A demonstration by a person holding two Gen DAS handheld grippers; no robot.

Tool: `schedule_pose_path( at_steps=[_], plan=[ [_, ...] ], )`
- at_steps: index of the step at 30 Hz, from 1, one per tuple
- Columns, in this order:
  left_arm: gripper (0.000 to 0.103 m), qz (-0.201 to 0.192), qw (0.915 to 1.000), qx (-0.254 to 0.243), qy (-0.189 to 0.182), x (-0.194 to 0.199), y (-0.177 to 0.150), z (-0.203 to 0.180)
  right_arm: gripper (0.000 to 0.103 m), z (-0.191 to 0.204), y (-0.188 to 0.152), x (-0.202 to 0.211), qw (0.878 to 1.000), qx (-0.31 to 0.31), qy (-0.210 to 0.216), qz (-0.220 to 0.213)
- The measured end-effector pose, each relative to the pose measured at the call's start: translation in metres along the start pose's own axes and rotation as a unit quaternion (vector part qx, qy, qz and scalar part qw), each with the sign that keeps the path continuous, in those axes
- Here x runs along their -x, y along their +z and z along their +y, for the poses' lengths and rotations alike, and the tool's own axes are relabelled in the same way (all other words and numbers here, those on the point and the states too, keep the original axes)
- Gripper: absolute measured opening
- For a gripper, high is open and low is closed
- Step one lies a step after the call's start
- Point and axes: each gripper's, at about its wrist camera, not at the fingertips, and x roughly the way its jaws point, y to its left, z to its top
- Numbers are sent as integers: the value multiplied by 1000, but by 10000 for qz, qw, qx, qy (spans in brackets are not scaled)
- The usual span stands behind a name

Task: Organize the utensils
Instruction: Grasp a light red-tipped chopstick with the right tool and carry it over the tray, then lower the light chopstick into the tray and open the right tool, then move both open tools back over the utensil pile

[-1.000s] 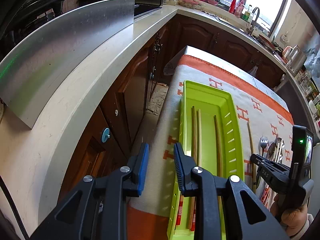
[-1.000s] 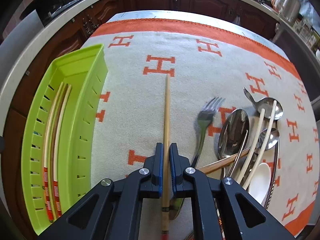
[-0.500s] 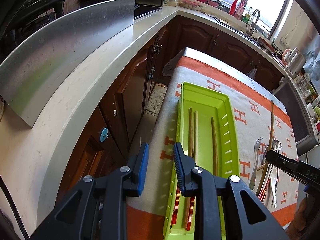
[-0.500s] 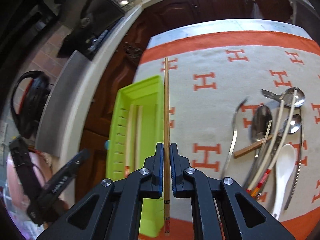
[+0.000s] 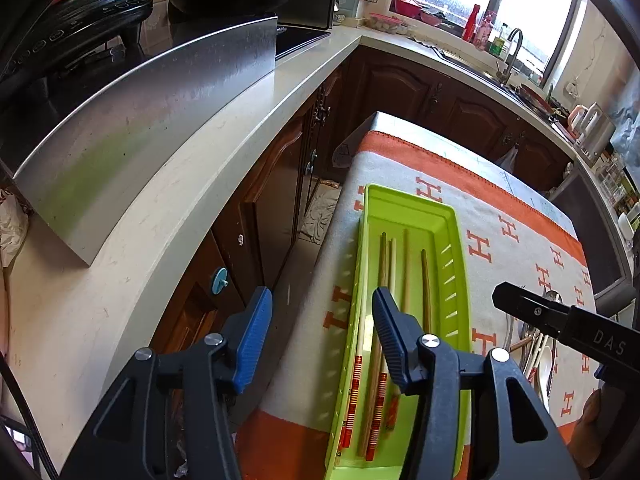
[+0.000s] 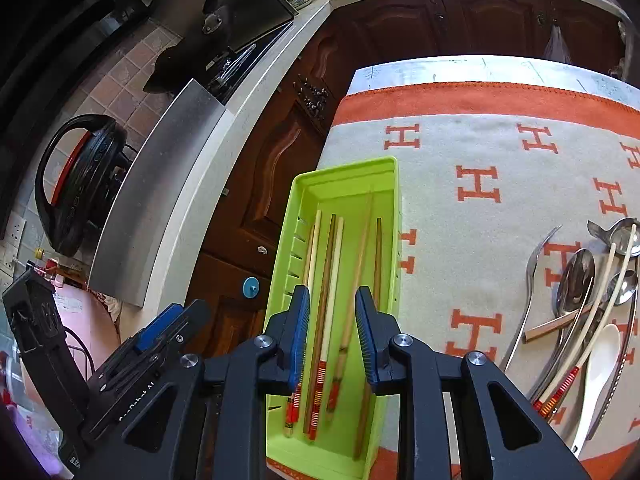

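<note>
A lime-green slotted tray [image 6: 386,168] [image 5: 454,216] lies along the left edge of the table, on a white cloth with orange H marks. Several chopsticks [image 6: 334,280] [image 5: 405,268] lie lengthwise in it. My right gripper [image 6: 331,334] is open and empty just above the tray's near half, with a light wooden chopstick [image 6: 360,256] lying loose between its fingers' line. My left gripper [image 5: 322,334] is open and empty, over the tray's left rim and table edge. The right gripper's body shows in the left wrist view [image 5: 560,320].
A pile of cutlery sits at the right of the cloth: a fork [image 6: 534,268], metal spoons [image 6: 576,280], a white spoon [image 6: 598,364], more chopsticks [image 6: 600,300]. A pale countertop [image 5: 160,240] with a steel panel [image 5: 152,128] runs left; dark cabinets [image 6: 260,184] stand below.
My right gripper carried the wooden chopstick left from the cloth to above the tray, then opened; the chopstick now lies in the tray. My left gripper has opened wider.
</note>
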Motion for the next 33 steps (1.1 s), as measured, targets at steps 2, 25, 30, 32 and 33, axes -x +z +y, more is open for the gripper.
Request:
schedule_pose_path(
  at_steps=[2, 25, 30, 32, 33],
  plan=[
    [51, 23, 10000, -8, -4, 1, -1, -2, 24, -4, -3, 3, 10000, 37, -27, -29],
    [88, 206, 9971, -696, -227, 24, -46, -79, 29, -82, -96, 89, 9946, 476, -813, -438],
    [89, 337, 9943, -813, -601, 24, -62, -110, 36, -110, -117, 125, 9898, 394, -1056, -867],
    [89, 312, 9929, -890, -729, 25, -66, -123, 36, -123, -121, 139, 9879, 288, -1119, -1029],
    [89, 296, 9916, -980, -791, 25, -69, -132, 36, -130, -123, 147, 9870, 224, -1146, -1109]
  ],
)
